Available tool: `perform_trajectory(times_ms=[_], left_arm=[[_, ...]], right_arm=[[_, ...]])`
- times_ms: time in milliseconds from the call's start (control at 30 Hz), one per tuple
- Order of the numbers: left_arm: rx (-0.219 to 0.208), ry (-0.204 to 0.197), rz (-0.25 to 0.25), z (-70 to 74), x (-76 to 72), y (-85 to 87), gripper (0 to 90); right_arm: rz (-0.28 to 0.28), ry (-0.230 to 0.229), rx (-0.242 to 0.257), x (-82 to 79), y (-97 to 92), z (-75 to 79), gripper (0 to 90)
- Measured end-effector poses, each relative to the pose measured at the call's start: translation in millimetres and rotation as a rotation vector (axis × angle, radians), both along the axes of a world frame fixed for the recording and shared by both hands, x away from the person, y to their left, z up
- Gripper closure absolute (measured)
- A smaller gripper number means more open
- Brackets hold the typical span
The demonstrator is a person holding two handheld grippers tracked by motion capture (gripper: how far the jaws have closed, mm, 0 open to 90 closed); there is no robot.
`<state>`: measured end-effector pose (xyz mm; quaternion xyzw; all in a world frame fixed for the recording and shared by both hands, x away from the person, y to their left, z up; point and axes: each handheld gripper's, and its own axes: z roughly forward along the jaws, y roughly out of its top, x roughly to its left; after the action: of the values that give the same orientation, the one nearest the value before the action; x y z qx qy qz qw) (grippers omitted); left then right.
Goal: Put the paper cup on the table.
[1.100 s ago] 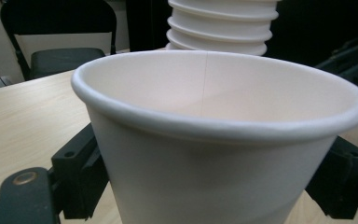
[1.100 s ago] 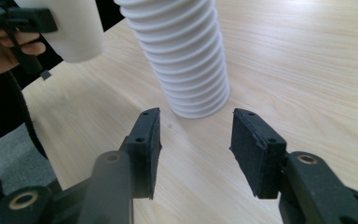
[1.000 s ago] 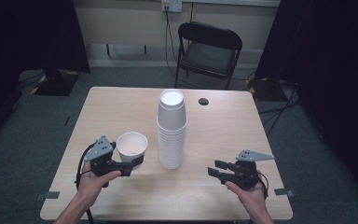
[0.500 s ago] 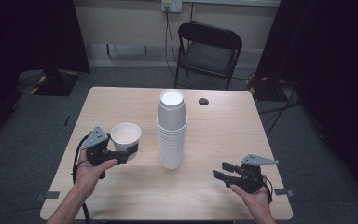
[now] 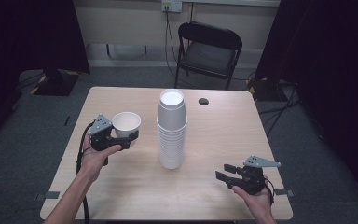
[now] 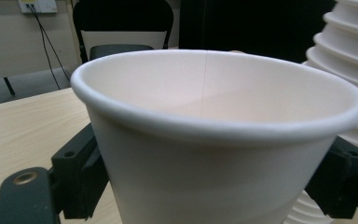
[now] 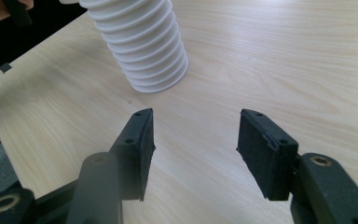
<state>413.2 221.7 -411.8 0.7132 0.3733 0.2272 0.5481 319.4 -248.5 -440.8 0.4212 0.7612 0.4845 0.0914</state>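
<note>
The white paper cup [image 5: 127, 123] sits upright, mouth up, between the jaws of your left gripper [image 5: 129, 136], out at about nine o'clock from the middle of the table [image 5: 223, 130]. In the left gripper view the cup [image 6: 214, 140] stands very close to the camera, with one black jaw pressed against its wall at about eight o'clock and the other at about four o'clock, so that claw is clamped on the cup. Whether the cup's base touches the tabletop or hangs just above it, the pictures do not tell.

Off to the cup's three o'clock, near but apart from it, stands the tall stack of white cups [image 5: 171, 130], set upside down near the centre of the table. The same stack [image 6: 349, 70] shows as ribbed rims at about two o'clock in the left gripper view.

Your left hand [image 5: 95, 156] comes in from about seven o'clock, with the gripper's cable trailing down along the forearm.

Your right gripper [image 5: 221, 171] is low near the table's front edge at about five o'clock, well apart from the stack, with its jaws pointing toward nine o'clock. Those jaws have just been opening, and in the right gripper view the two pads [image 7: 140, 149] stand spread over bare wood with nothing between them. The base of the stack [image 7: 144, 46] shows at about eleven o'clock there.

Beyond the table, at twelve o'clock, stands a black folding chair [image 5: 209, 49], and a small dark round hole [image 5: 203, 101] lies in the tabletop near the far edge.
</note>
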Motion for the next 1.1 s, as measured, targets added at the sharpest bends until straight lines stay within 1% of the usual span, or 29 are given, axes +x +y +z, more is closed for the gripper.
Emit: perform_trajectory(times_ms=[33, 67, 133, 167, 233, 267, 300, 333, 400, 467, 500, 600, 667, 733, 767, 833, 867, 933, 967, 1000, 1033, 1100], left_arm=[[-0.005, -0.01, 0.007, -0.5, 2.6, 0.4, 14.2], [-0.017, -0.01, 0.018, -1.6, 4.9, 0.8, 14.3], [-0.015, -0.01, 0.033, -6.1, 11.0, 2.5, 14.3], [-0.013, 0.005, 0.044, -8.7, 13.5, 3.4, 14.3], [-0.02, 0.038, 0.054, -14.0, 18.5, 6.0, 14.3], [-0.016, 0.042, 0.053, -16.0, 19.6, 7.1, 14.3], [-0.027, 0.051, 0.058, -19.4, 20.6, 7.8, 14.3], [-0.017, 0.054, 0.057, -21.1, 20.9, 8.0, 14.3], [0.031, 0.05, 0.057, -24.5, 22.0, 6.4, 14.3], [0.049, 0.047, 0.063, -28.3, 24.3, 6.9, 14.2], [0.038, 0.048, 0.071, -30.4, 25.9, 6.9, 14.2], [0.042, 0.056, 0.082, -36.1, 30.8, 7.3, 14.2], [0.051, 0.062, 0.096, -40.7, 32.5, 4.1, 14.2], [0.054, 0.07, 0.079, -44.6, 34.5, -0.4, 14.2], [0.065, 0.071, 0.079, -45.6, 35.6, -1.8, 14.1], [0.06, 0.065, 0.084, -48.2, 37.6, -4.2, 14.1], [0.055, 0.07, 0.079, -49.8, 39.1, -4.9, 14.1], [0.06, 0.077, 0.079, -52.9, 41.0, -7.0, 14.1], [0.067, 0.082, 0.072, -54.5, 41.8, -7.5, 14.1], [0.07, 0.089, 0.077, -56.2, 42.1, -8.6, 14.1], [0.081, 0.091, 0.08, -57.5, 42.1, -9.1, 14.0], [0.086, 0.092, 0.08, -59.0, 41.6, -9.2, 14.0]], right_arm=[[-0.004, 0.005, -0.001, 0.6, -0.8, -1.1, 45.3], [-0.005, 0.009, 0.0, 1.6, -1.8, -2.4, 45.1], [-0.01, 0.014, 0.0, 3.0, -2.9, -4.8, 43.3], [-0.014, 0.02, -0.004, 3.6, -2.7, -5.5, 41.3], [-0.014, 0.02, -0.006, 4.3, -2.2, -6.0, 40.8], [-0.013, 0.02, -0.009, 4.6, -1.9, -5.5, 40.5], [-0.014, 0.019, -0.008, 4.7, -1.6, -5.1, 40.5], [-0.015, 0.018, -0.006, 4.7, -1.2, -4.5, 40.5], [-0.015, 0.018, -0.006, 5.2, -0.8, -4.2, 40.5], [-0.011, 0.022, -0.007, 6.4, -0.1, -5.3, 40.5], [-0.01, 0.023, -0.007, 6.8, 0.4, -5.8, 40.5], [-0.008, 0.027, -0.01, 7.2, 1.1, -6.6, 40.6], [0.0, 0.027, -0.013, 7.2, 1.4, -6.9, 40.9], [-0.004, 0.03, -0.012, 7.4, 1.5, -7.2, 40.9], [-0.004, 0.03, -0.012, 7.5, 1.4, -7.2, 41.0], [-0.003, 0.027, -0.012, 7.3, 1.1, -7.0, 41.1], [-0.004, 0.028, -0.011, 6.8, 1.0, -6.7, 41.2], [-0.001, 0.025, -0.011, 5.5, 0.8, -6.1, 41.4], [-0.003, 0.024, -0.011, 5.0, 0.8, -6.0, 41.4], [-0.002, 0.025, -0.011, 4.0, 0.8, -6.0, 41.4], [-0.002, 0.024, -0.013, 3.0, 1.0, -6.0, 41.5], [0.0, 0.022, -0.013, 1.2, 1.3, -5.5, 42.4]])
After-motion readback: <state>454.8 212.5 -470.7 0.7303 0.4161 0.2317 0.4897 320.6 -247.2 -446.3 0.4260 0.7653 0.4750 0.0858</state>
